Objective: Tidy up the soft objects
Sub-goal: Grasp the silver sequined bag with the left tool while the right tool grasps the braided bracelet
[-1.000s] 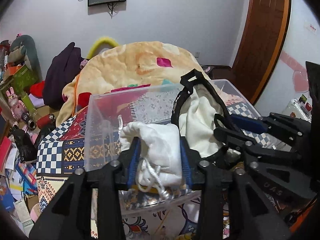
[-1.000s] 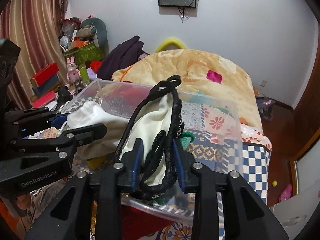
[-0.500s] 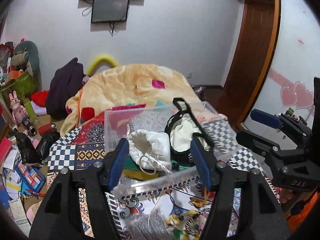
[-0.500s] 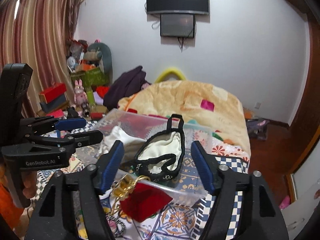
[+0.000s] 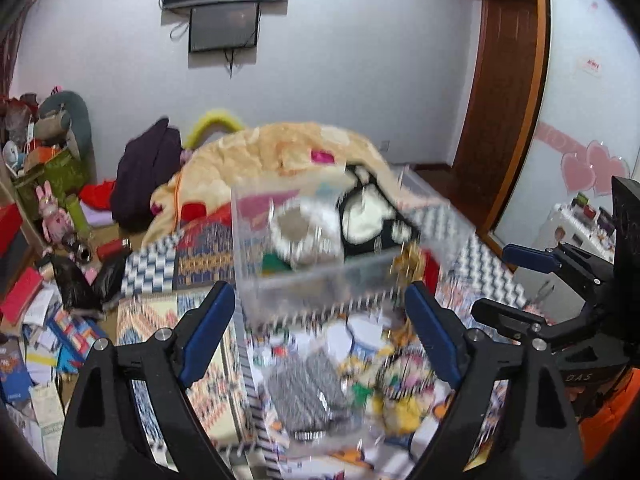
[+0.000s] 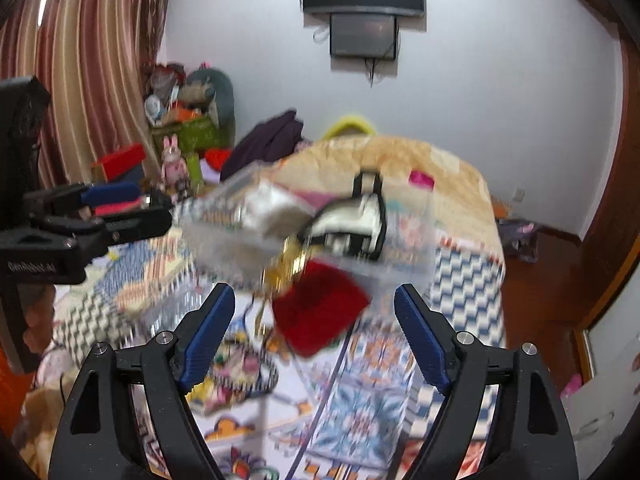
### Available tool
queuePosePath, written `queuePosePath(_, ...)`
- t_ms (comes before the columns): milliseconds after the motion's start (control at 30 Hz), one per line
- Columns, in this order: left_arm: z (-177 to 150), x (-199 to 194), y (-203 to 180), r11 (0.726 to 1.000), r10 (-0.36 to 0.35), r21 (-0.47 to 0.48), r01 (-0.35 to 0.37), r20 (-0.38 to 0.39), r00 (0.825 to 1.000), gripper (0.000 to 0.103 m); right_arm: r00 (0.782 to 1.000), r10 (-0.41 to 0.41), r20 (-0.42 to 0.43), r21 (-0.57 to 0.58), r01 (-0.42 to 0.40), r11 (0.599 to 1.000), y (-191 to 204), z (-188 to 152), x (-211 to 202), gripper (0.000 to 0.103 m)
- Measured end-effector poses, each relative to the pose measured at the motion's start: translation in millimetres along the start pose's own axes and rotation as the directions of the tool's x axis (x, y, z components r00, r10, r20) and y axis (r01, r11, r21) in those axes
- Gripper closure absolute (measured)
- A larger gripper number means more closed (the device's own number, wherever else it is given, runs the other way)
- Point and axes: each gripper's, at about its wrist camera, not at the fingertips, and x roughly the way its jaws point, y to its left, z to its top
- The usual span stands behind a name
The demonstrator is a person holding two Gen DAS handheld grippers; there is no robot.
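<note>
A clear plastic bin [image 5: 320,276] [image 6: 224,236] stands on the patterned bed cover. Inside it lie a white drawstring pouch [image 5: 308,232] [image 6: 272,212] and a cream bag with black straps [image 5: 372,212] [image 6: 356,220]. My left gripper [image 5: 320,332] is open and empty, pulled back from the bin. My right gripper [image 6: 310,328] is open and empty too. In front of the bin lie a red pouch [image 6: 320,308], a grey knitted piece [image 5: 308,392] and small colourful soft items [image 5: 400,396]. Both views are motion-blurred.
A peach blanket [image 5: 288,156] is heaped behind the bin, with a dark purple garment [image 5: 148,176] beside it. Clutter, boxes and plush toys [image 5: 52,216] fill the floor on the left. A wooden door [image 5: 504,92] is on the right.
Both grippers opened and let go of the white pouch and the strapped bag, which now lie in the bin. Both grippers pulled back and up from the bin.
</note>
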Motion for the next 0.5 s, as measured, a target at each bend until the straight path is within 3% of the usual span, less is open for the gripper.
queuePosePath(233, -44, 29, 7, 0.999, 0.031, -0.030, -0.036, -0.137, 0.990, 0.016, 0.988, 0.005, -0.157, 0.035, 0.000, 0.999, -3, -34, 43, 0.023)
queuePosePath(500, -76, 48, 16, 0.994, 0.068, -0.065, -0.082, -0.200, 0.977, 0.016, 0.981, -0.056, -0.188, -0.008, 0.055, 0.998, -1, -50, 54, 0.025)
